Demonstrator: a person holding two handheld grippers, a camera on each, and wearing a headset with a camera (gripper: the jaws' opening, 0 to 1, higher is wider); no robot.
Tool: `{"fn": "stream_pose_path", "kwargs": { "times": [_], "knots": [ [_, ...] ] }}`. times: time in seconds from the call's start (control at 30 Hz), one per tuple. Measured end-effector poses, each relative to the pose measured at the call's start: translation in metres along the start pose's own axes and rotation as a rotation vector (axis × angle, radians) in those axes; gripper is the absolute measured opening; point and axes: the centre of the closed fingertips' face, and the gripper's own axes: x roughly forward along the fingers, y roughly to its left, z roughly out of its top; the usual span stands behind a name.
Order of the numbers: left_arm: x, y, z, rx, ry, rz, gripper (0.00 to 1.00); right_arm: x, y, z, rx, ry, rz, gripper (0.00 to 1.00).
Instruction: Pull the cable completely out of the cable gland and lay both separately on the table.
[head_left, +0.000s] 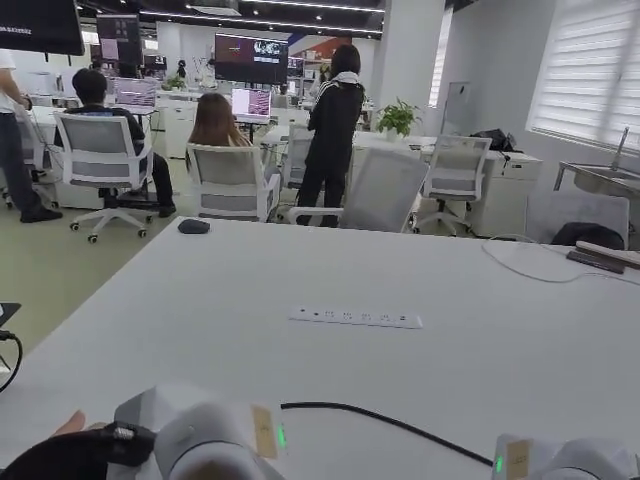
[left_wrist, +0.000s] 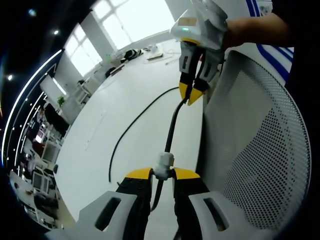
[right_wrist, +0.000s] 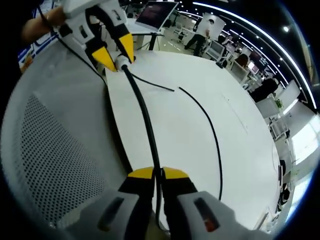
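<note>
White gland (left_wrist: 164, 161) in L-gripper (left_wrist: 163, 174) fingers, left gripper view; black cable (head_left: 380, 420), head view.

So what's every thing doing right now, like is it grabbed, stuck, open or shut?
left gripper: shut on the cable gland.
right gripper: shut on the cable, some way along from the gland.
cable gland: pinched between the left jaws, with the cable running through it.
cable: pulled straight between the two grippers, its far part lying curved on the table.
power strip: lying flat on the table, sockets look empty.
</note>
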Motion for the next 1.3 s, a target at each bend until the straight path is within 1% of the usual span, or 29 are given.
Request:
{"fn": "stream_pose_path", "kwargs": {
  "times": [0.27, 0.6, 0.67, 0.73, 0.77, 0.9, 0.93, 1.0, 1.03, 1.1, 1.17, 1.2, 1.27, 1.3],
  "knots": [
    [0.001, 0.000, -0.003, -0.007, 0.006, 0.003, 0.17, 0.002, -0.010, -0.021, 0.024, 0.040, -0.012, 0.03],
    [0.000, 0.004, -0.007, -0.015, 0.013, 0.015, 0.17, 0.004, -0.018, -0.045, 0.063, 0.081, -0.021, 0.03],
    [0.000, 0.005, -0.008, -0.016, 0.013, 0.016, 0.17, 0.006, -0.019, -0.051, 0.058, 0.100, -0.028, 0.03],
    [0.000, 0.005, -0.008, -0.016, 0.013, 0.015, 0.17, 0.007, -0.022, -0.059, 0.038, 0.130, -0.044, 0.03],
    [0.001, 0.004, -0.007, -0.018, 0.013, 0.014, 0.17, 0.007, -0.022, -0.065, 0.023, 0.154, -0.045, 0.03],
    [0.002, 0.003, -0.006, -0.017, 0.011, 0.010, 0.17, 0.009, -0.021, -0.075, 0.035, 0.173, -0.030, 0.04],
    [0.002, 0.004, -0.006, -0.015, 0.011, 0.011, 0.17, 0.009, -0.020, -0.078, 0.052, 0.179, -0.023, 0.04],
    [0.003, 0.004, -0.005, -0.016, 0.008, 0.011, 0.16, 0.007, -0.018, -0.082, 0.084, 0.196, -0.024, 0.14],
    [0.003, 0.004, -0.004, -0.015, 0.007, 0.012, 0.16, 0.006, -0.018, -0.082, 0.084, 0.206, -0.023, 0.18],
    [0.003, 0.004, -0.004, -0.017, 0.006, 0.012, 0.16, 0.001, -0.017, -0.079, 0.080, 0.207, -0.024, 0.18],
    [0.004, 0.004, -0.004, -0.019, 0.007, 0.012, 0.16, -0.003, -0.010, -0.068, 0.113, 0.173, 0.005, 0.21],
    [0.004, 0.004, -0.004, -0.018, 0.008, 0.012, 0.16, -0.004, -0.006, -0.059, 0.139, 0.141, 0.021, 0.22],
    [0.005, 0.003, -0.004, -0.015, 0.011, 0.010, 0.16, -0.008, -0.002, -0.046, 0.149, 0.099, 0.035, 0.23],
    [0.005, 0.003, -0.004, -0.012, 0.012, 0.010, 0.16, -0.010, 0.001, -0.035, 0.152, 0.067, 0.048, 0.23]
  ]
}}
